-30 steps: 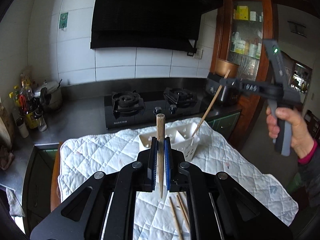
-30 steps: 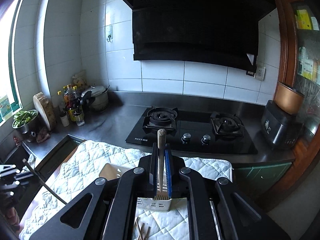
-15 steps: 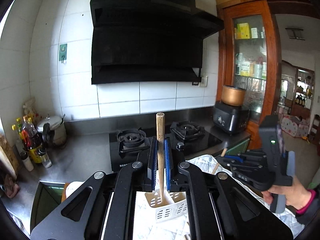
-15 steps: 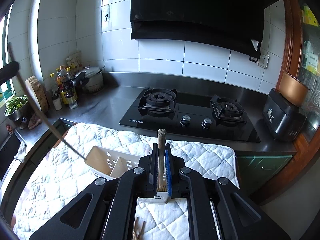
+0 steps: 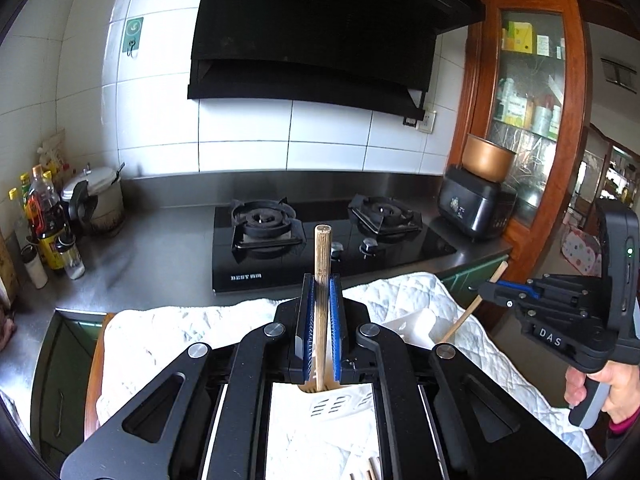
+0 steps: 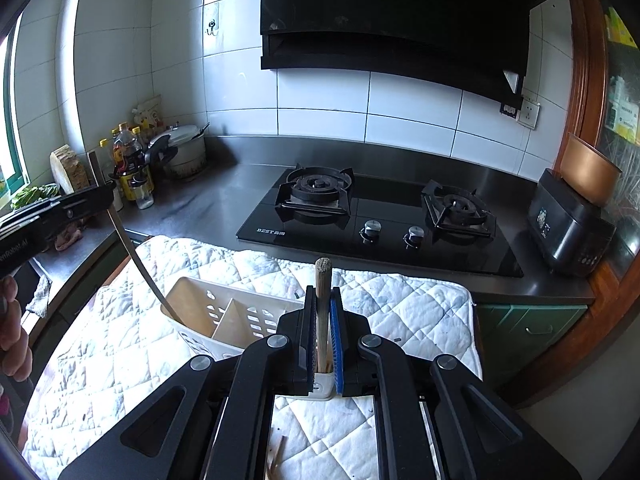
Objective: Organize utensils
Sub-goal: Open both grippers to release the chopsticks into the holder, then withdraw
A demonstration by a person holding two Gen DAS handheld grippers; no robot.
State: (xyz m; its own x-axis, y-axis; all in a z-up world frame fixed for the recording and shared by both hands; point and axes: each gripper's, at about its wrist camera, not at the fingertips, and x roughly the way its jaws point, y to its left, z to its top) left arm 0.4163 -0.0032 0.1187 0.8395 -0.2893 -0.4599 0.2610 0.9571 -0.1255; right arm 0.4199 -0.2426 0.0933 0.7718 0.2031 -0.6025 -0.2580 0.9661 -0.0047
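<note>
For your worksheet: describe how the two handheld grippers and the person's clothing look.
Each gripper is matte black with angular linkage arms, silver pivot bolts and blue ribbed pads. The right gripper, seen from the side, has a grey handle, white "DAS" lettering and a green light. The left gripper carries white lettering too. A pink sleeve cuff shows.

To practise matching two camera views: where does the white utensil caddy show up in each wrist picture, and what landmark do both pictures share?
Left wrist view: white utensil caddy sits bottom centre, mostly hidden behind the left gripper, only its slotted wall and rim showing.
Right wrist view: the caddy lies lower left of centre, its divider visible, on the quilted cloth.
Shared landmark: the black gas hob behind the cloth.
</note>
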